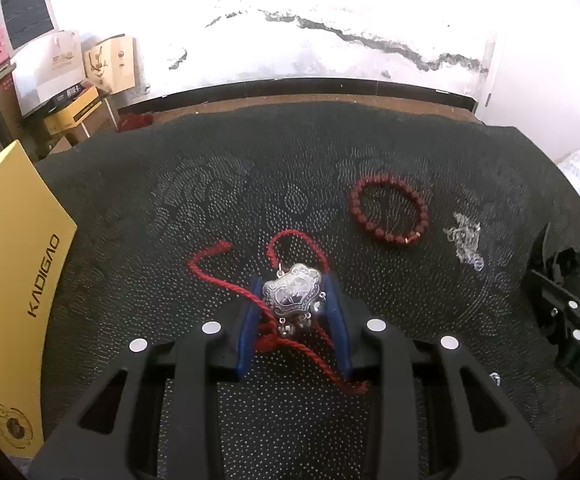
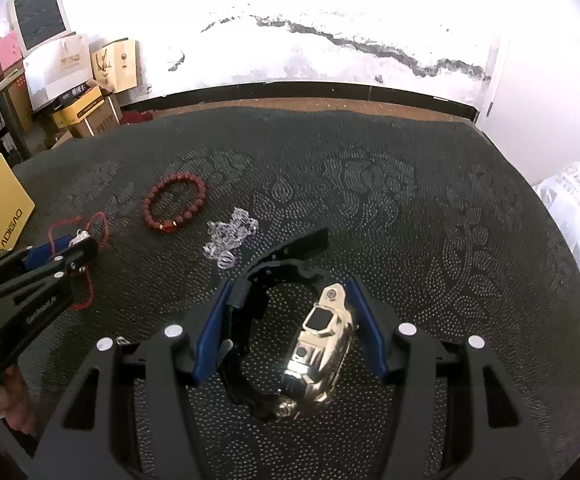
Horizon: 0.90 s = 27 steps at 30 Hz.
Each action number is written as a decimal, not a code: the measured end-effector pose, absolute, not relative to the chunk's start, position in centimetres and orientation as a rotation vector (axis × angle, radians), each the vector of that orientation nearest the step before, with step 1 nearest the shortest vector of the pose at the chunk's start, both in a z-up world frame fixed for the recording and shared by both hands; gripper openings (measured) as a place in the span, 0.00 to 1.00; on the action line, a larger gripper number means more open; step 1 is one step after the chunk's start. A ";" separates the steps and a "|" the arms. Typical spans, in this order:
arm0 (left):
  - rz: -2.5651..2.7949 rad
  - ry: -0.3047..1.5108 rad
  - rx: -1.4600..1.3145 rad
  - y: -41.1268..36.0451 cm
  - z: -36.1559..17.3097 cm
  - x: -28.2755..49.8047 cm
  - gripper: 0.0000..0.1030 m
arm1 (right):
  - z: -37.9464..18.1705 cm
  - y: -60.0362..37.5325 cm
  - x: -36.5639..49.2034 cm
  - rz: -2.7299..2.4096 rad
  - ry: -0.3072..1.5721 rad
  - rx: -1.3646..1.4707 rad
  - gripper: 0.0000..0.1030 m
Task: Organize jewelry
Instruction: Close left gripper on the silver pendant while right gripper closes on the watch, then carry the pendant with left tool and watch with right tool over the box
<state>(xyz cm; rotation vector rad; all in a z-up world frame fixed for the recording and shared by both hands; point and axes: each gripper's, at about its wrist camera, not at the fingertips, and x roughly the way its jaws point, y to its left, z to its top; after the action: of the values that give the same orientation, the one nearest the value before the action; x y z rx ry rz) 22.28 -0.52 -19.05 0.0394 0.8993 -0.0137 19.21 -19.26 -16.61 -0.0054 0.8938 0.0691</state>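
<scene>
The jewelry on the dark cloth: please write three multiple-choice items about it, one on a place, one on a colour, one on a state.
1. Where does the clear chain lie?
A. Between the beaded bracelet and the watch
B. On the yellow box
C. Under the silver pendant

2. What colour is the pendant's cord?
A. Blue
B. Red
C. White

3. In what state is the watch?
A. Lying flat, far from both grippers
B. Inside the box
C. Between the pads of the right hand-held gripper

Answers:
1 A: the clear chain lies between the beaded bracelet and the watch, not on the yellow box.
2 B: a red cord runs through the silver pendant, which sits between the left hand-held gripper's blue pads.
3 C: the right hand-held gripper has the watch between its pads.
</scene>
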 end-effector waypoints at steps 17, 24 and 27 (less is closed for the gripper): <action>0.008 0.832 0.023 0.8 -14.3 20.1 0.31 | -11.9 -16.8 17.9 0.104 0.823 -0.027 0.56; 0.017 0.804 0.015 2.0 -12.4 19.0 0.31 | -10.0 -15.3 17.3 0.117 0.796 -0.043 0.56; 0.020 0.796 0.007 2.7 -11.6 18.8 0.31 | -9.0 -14.4 17.0 0.128 0.781 -0.050 0.56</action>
<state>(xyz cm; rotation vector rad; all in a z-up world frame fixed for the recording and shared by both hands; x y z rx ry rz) 18.77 2.67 -11.62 0.0068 0.7957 0.0203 17.01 -14.44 -8.99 -0.0498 0.7814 0.1278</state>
